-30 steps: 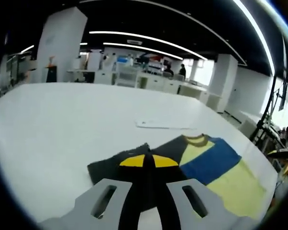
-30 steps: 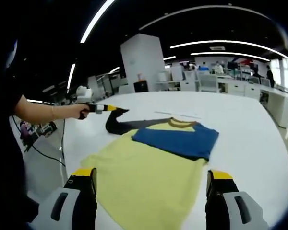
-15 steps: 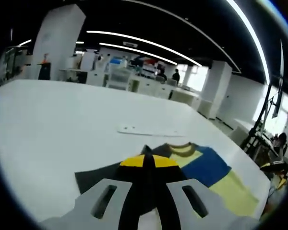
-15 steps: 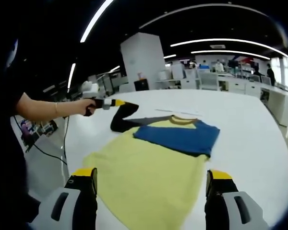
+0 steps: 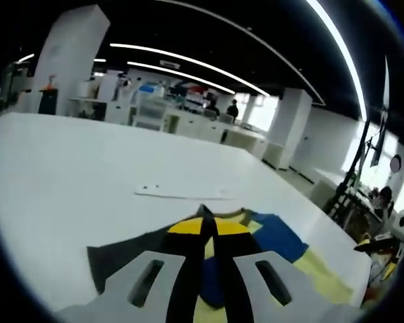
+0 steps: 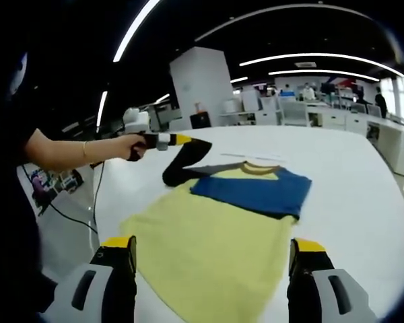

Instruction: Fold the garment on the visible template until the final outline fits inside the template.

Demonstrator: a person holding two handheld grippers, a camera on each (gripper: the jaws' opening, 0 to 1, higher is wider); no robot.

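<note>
While our left tool (image 6: pixel 188 140) pinches the dark sleeve (image 6: pixel 182 165) above the table (image 6: pixel 363 202), our right tool (image 6: pixel 212 259) gapes wide — holding nothing.

Shirt (image 6: pixel 215 235): pale yellow body at frame centre, blue sleeve (image 6: pixel 252 194) folded across it, dark grey sleeve (image 6: pixel 182 165) at upper left, olive collar. Table (image 6: pixel 350 175): white. Gripper tips (image 5: pixel 209 227), lower centre: yellow over black.
</note>
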